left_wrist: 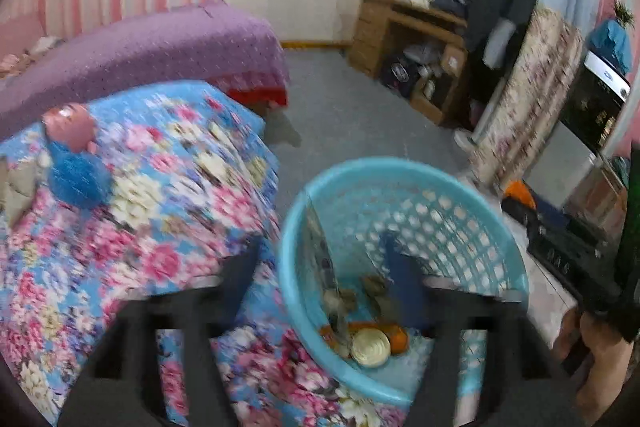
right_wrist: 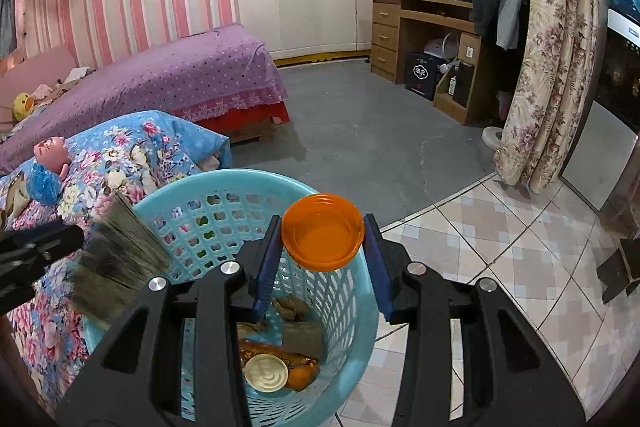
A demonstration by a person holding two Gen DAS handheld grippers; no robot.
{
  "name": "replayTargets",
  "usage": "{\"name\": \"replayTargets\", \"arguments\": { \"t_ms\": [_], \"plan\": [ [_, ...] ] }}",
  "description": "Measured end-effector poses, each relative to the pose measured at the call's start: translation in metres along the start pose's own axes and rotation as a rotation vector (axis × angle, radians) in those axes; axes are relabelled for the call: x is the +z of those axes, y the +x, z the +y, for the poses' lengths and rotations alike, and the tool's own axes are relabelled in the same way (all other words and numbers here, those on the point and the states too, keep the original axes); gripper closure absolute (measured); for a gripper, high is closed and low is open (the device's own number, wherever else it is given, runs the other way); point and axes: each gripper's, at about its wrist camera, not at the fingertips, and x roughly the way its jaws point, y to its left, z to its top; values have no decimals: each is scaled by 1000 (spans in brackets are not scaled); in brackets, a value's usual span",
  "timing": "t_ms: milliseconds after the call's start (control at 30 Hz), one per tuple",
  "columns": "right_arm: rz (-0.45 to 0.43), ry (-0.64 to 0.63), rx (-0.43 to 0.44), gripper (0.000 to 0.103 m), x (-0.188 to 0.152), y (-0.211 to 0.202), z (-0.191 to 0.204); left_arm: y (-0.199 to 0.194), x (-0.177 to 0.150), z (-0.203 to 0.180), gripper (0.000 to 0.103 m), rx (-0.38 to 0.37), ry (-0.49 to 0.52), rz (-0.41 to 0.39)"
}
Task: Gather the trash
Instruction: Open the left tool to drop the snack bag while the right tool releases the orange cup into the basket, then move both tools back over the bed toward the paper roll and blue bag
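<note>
A teal plastic basket (right_wrist: 224, 183) stands beside the floral quilt, and it shows in the left wrist view too (left_wrist: 400, 167). Inside lie a round metal lid (right_wrist: 266, 373), an orange wrapper (right_wrist: 280, 351) and brownish scraps. My right gripper (right_wrist: 322, 227) hangs over the basket, shut on an orange plastic lid (right_wrist: 323, 231). My left gripper (left_wrist: 324, 271) is open above the basket's left side. A thin, blurred grey striped piece (right_wrist: 120, 251) is at the rim, edge-on between the left fingers (left_wrist: 320, 235) and touching neither pad.
The floral quilt (left_wrist: 160, 187) carries a doll with a blue body (left_wrist: 72, 147). Behind it is a purple bed (right_wrist: 180, 75). A wooden desk (right_wrist: 420, 27) and a floral curtain (right_wrist: 548, 87) stand to the right. Grey floor (right_wrist: 360, 131) and tiles (right_wrist: 500, 247) lie beyond the basket.
</note>
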Motion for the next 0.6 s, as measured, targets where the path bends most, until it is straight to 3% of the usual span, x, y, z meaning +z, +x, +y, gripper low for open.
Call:
{"name": "replayTargets", "arguments": {
  "t_ms": [100, 200, 333, 500, 567, 600],
  "plan": [
    [2, 5, 1, 62, 0, 1, 0, -5, 4, -1, 31, -6, 32, -13],
    [-1, 9, 5, 62, 0, 1, 1, -13, 6, 3, 19, 20, 52, -35],
    [-11, 16, 24, 62, 3, 0, 8, -27, 9, 21, 10, 67, 52, -80],
    [-16, -15, 43, 62, 6, 0, 30, -40, 13, 50, 7, 112, 9, -101],
    [-19, -14, 46, 58, 7, -1, 36, -44, 12, 61, 7, 126, -6, -105],
    [-23, -9, 47, 50, 8, -1, 39, -47, 11, 67, 7, 136, -10, -108]
  ]
}}
